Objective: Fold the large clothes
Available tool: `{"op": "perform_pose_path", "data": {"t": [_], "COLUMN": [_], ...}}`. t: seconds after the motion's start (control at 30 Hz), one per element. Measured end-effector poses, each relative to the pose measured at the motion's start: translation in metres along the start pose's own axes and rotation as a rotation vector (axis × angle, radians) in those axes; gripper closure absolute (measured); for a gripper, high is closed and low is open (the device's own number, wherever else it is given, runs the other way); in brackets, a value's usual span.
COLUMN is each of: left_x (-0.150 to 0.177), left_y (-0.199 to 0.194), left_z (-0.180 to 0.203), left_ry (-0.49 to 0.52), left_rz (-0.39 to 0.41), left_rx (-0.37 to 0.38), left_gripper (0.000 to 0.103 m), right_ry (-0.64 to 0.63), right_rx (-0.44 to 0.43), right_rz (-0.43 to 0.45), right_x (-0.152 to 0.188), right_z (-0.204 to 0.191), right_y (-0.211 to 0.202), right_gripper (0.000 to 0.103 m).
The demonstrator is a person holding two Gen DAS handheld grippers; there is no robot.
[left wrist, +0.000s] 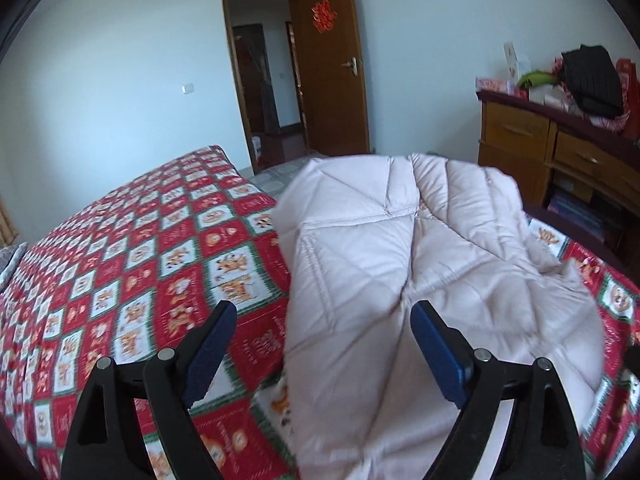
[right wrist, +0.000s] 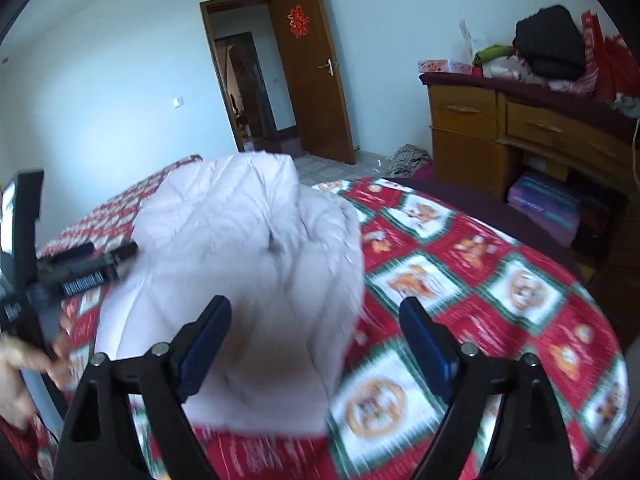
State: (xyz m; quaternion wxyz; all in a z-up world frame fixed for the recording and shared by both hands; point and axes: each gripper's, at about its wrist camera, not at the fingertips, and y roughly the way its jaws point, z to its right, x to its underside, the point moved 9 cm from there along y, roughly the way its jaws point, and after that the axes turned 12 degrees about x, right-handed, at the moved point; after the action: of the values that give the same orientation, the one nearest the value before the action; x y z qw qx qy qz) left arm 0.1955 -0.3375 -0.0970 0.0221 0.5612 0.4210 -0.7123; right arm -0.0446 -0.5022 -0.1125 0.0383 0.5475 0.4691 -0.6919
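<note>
On the bed (left wrist: 132, 248), over its red, white and green patterned cover, we see the pale pink quilted coat (left wrist: 400, 264) lying in a thick, bunched heap. Our left tool (left wrist: 324, 344) hangs above the coat's near part with its blue pads spread wide, pinching nothing. Our right tool (right wrist: 316, 344) is likewise spread apart and empty, one pad over the coat (right wrist: 240, 260) and the other over the bed cover (right wrist: 480, 280). From the right wrist view, the left tool (right wrist: 80, 268) shows at the coat's left edge, gripped by our left hand (right wrist: 24, 360); the picture is blurred there. Beyond the bed stand an open wooden door (left wrist: 332, 64) and a wooden dresser (left wrist: 560, 148) piled with clothes and boxes.
</note>
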Motion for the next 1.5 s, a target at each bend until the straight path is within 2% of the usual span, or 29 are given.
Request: {"op": "perform_pose_path", "data": {"t": [0.13,0.33,0.47,0.63,0.77,0.87,0.97,1.1,1.17,1.23,1.33,1.5], "left_x": [0.003,0.011,0.014,0.021,0.021,0.015,0.012,0.009,0.008,0.006,0.004,0.004], "left_y": [-0.036,-0.086,-0.113,-0.136,-0.156,-0.172,-0.184,-0.209,-0.222,-0.229,-0.237,-0.241], "left_z": [0.003,0.012,0.019,0.030,0.040,0.040,0.042,0.044,0.046,0.048,0.052,0.054], "left_ry": [0.005,0.045,0.054,0.041,0.035,0.022,0.017,0.019,0.028,0.025,0.010,0.014], "left_rz": [0.050,0.103,0.126,0.142,0.164,0.195,0.221,0.298,0.337,0.347,0.347,0.332], "left_rx": [-0.025,-0.060,-0.076,-0.066,-0.055,-0.088,-0.090,-0.145,-0.160,-0.141,-0.092,-0.096], "left_gripper": [0.014,0.014,0.013,0.012,0.010,0.007,0.006,0.006,0.006,0.006,0.006,0.006], "right_ry": [-0.018,0.020,0.013,-0.023,-0.021,0.006,0.021,0.025,0.029,0.022,0.008,-0.008], "right_rx": [0.026,0.031,0.015,0.009,0.006,-0.015,-0.026,-0.012,-0.018,-0.027,-0.037,-0.044], "right_rz": [-0.010,-0.023,0.020,0.085,0.175,0.234,0.297,0.389,0.408,0.409,0.411,0.434], "right_x": [0.011,0.003,-0.008,-0.014,-0.023,-0.032,-0.039,-0.047,-0.049,-0.050,-0.048,-0.047], "right_z": [0.010,0.011,0.000,-0.008,-0.007,-0.005,-0.006,-0.005,-0.007,-0.011,-0.017,-0.023], "right_y": [-0.018,-0.038,-0.065,-0.095,-0.124,-0.142,-0.157,-0.174,-0.179,-0.181,-0.184,-0.192], "right_gripper": [0.006,0.006,0.000,0.000,0.000,0.000,0.000,0.000,0.000,0.000,0.000,0.000]}}
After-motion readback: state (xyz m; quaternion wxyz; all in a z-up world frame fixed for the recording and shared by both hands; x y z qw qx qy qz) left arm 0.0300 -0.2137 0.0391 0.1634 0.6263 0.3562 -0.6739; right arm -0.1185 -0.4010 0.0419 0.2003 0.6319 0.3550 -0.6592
